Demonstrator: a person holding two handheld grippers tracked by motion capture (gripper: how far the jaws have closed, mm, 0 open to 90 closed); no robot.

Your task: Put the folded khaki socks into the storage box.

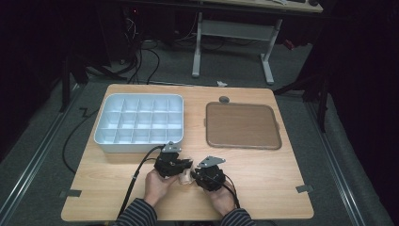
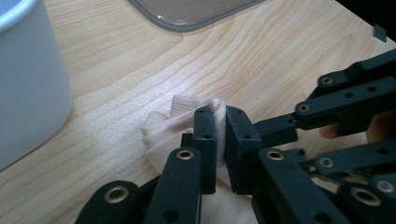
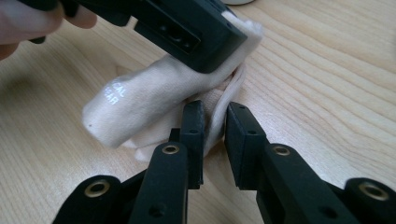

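Observation:
A cream sock [image 1: 187, 177] lies bunched on the wooden table near its front edge, between my two grippers. My left gripper [image 1: 181, 165] comes at it from the left, and in the left gripper view the left gripper [image 2: 220, 116] is shut on an upright fold of the sock [image 2: 163, 130]. From the right, my right gripper [image 1: 195, 175] meets the same sock. In the right gripper view the right gripper [image 3: 215, 109] holds a thin fold of the sock [image 3: 135, 107], which has pale printed letters. The left gripper [image 3: 187, 28] crosses over the sock there.
A white box with several compartments [image 1: 106, 136] stands at the back left, close behind the left gripper; its wall [image 2: 28, 84] shows in the left gripper view. A brown tray [image 1: 242, 125] lies at the back right. Bare wood spreads to either side.

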